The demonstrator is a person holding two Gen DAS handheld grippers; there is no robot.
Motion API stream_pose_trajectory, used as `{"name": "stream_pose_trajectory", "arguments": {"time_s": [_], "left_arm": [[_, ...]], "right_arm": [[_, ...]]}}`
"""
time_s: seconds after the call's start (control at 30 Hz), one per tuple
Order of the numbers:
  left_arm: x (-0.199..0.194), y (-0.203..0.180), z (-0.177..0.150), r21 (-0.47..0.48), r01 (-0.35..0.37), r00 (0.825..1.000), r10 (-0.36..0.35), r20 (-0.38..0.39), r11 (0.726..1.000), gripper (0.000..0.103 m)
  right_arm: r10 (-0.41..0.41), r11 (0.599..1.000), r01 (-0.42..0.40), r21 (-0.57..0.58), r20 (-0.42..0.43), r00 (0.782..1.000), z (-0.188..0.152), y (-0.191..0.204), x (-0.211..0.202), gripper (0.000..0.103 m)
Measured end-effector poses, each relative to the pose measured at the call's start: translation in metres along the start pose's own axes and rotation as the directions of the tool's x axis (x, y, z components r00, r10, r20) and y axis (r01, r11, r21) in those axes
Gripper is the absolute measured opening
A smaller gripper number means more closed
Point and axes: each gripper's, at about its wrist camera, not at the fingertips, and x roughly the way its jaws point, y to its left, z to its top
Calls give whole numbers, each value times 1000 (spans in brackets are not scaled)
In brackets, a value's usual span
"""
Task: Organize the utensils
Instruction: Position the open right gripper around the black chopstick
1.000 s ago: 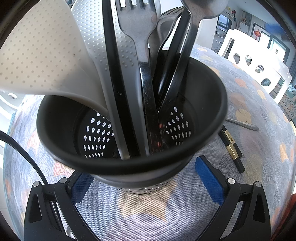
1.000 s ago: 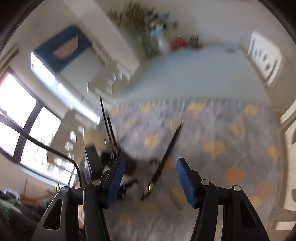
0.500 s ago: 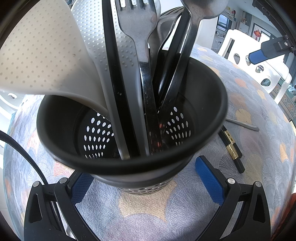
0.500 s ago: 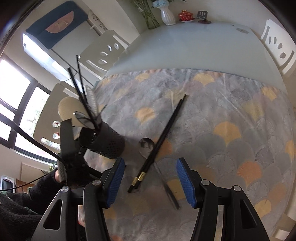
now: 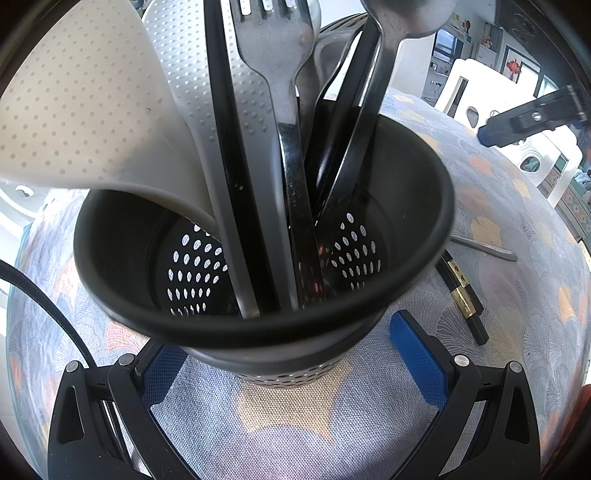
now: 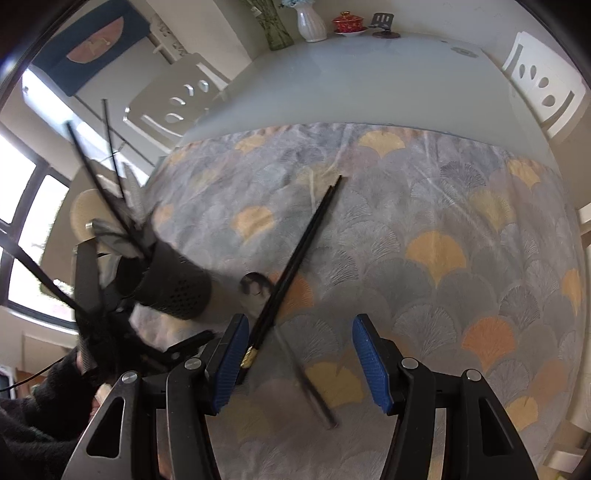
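Observation:
A black perforated utensil holder (image 5: 266, 325) stands between the pads of my left gripper (image 5: 291, 354), whose jaws are wide and around its base. It holds a white spatula (image 5: 85, 122), a fork (image 5: 273, 74), a spoon and black utensils. In the right wrist view the holder (image 6: 166, 284) is at the left. A pair of black chopsticks (image 6: 295, 258) lies on the cloth across a metal spoon (image 6: 255, 286). My right gripper (image 6: 299, 362) is open and empty, just above their near ends. The chopsticks' ends (image 5: 461, 295) show beside the holder.
The table has a fan-patterned cloth (image 6: 443, 258). White chairs (image 6: 543, 85) stand around it. A vase (image 6: 310, 22) and a red teapot (image 6: 345, 22) sit at the far edge. My right gripper's finger (image 5: 524, 118) shows at the upper right of the left wrist view.
My right gripper has swung down toward the cloth and closer to the chopsticks and spoon. The left gripper and the holder have stayed put.

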Motion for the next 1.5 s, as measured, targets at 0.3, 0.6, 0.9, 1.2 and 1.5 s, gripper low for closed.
{"name": "stream_pose_trajectory", "arguments": {"time_s": [0.3, 0.6, 0.9, 1.2, 1.5], "left_arm": [[0, -1, 0, 0, 0, 1000, 0, 0, 1000, 103], [0, -1, 0, 0, 0, 1000, 0, 0, 1000, 103], [0, 0, 0, 0, 0, 1000, 0, 0, 1000, 103], [0, 0, 0, 0, 0, 1000, 0, 1, 1000, 103], [0, 0, 0, 0, 0, 1000, 0, 1, 1000, 103]], "right_arm": [[-64, 998, 64, -6, 0, 998, 16, 11, 25, 56], [-84, 996, 84, -6, -6, 996, 21, 19, 43, 56], [-114, 993, 114, -20, -4, 993, 21, 21, 44, 56], [-136, 990, 136, -27, -6, 991, 17, 22, 43, 56], [-236, 970, 237, -51, 24, 971, 17, 31, 33, 56]]}}
